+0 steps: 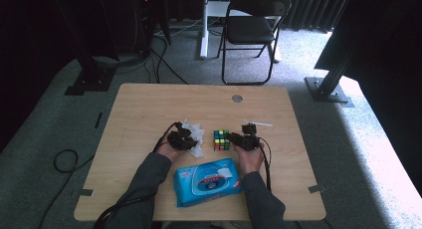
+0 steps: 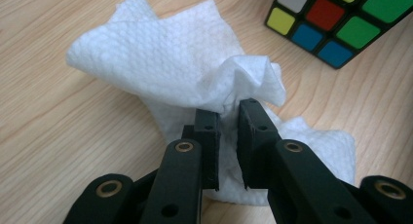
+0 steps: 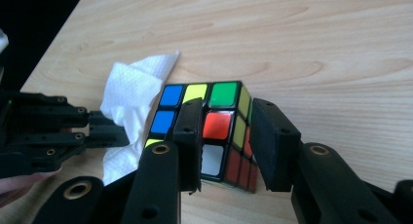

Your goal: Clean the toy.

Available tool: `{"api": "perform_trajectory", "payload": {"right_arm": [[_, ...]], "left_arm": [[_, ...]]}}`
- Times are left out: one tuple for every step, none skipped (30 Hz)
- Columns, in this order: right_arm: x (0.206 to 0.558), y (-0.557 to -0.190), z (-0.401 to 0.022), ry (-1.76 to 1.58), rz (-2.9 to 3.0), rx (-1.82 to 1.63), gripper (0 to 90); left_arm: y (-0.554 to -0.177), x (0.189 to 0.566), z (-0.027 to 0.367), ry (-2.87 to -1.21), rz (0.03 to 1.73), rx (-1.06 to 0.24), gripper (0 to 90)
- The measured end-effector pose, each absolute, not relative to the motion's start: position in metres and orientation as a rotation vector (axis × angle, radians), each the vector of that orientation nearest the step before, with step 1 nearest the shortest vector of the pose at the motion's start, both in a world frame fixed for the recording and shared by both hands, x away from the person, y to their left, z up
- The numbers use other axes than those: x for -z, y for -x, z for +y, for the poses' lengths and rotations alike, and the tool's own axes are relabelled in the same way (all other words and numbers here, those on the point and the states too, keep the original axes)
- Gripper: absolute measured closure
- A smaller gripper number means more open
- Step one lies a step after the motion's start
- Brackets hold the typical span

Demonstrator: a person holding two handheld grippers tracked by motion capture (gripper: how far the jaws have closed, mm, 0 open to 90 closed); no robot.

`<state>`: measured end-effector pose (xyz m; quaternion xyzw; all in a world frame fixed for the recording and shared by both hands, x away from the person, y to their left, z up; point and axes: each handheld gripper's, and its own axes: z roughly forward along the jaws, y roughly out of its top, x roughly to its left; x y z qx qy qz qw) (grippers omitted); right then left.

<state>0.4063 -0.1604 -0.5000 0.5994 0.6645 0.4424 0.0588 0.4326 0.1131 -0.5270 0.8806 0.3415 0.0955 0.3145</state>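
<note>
My left gripper [image 2: 228,117] is shut on a fold of a crumpled white wipe [image 2: 160,63] that lies on the wooden table [image 1: 149,104]. From above, that left gripper [image 1: 185,139] sits at the near edge of the wipe [image 1: 195,130]. A colour-sticker puzzle cube [image 1: 222,140] stands on the table just right of the wipe. My right gripper [image 3: 229,107] is open, its jaws on either side of a corner of the cube [image 3: 219,124] and close to it. The right gripper view also catches the wipe [image 3: 129,92] and the left gripper [image 3: 109,129] at its left.
A blue pack of wet wipes [image 1: 208,180] lies between the person's forearms near the front edge. A thin white stick [image 1: 259,123] lies behind the right gripper [image 1: 240,139]. Farther back are a round hole [image 1: 237,98] in the tabletop and a black folding chair [image 1: 251,25].
</note>
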Motion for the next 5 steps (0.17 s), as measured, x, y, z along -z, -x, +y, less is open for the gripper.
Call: {"api": "perform_trajectory", "payload": {"right_arm": [[0.4992, -0.4057, -0.1625, -1.813, 1.999, -1.351, 65.0], [0.4982, -0.4051, -0.1646, -1.817, 1.987, -1.355, 65.0], [0.4976, -0.4048, -0.1668, -1.818, 1.975, -1.356, 65.0], [0.4975, -0.4049, -0.1692, -1.82, 1.966, -1.355, 65.0], [0.4973, -0.4048, -0.1715, -1.828, 1.961, -1.351, 65.0]], "left_arm": [[-0.432, 0.5271, 0.1145, -2.32, 0.9, -0.252, 79.9], [-0.4312, 0.5274, 0.1151, -2.314, 0.903, -0.256, 79.9], [-0.4305, 0.5276, 0.1156, -2.311, 0.905, -0.259, 79.9], [-0.4303, 0.5278, 0.1161, -2.311, 0.902, -0.261, 79.9], [-0.4301, 0.5279, 0.1164, -2.309, 0.904, -0.261, 79.9]]}}
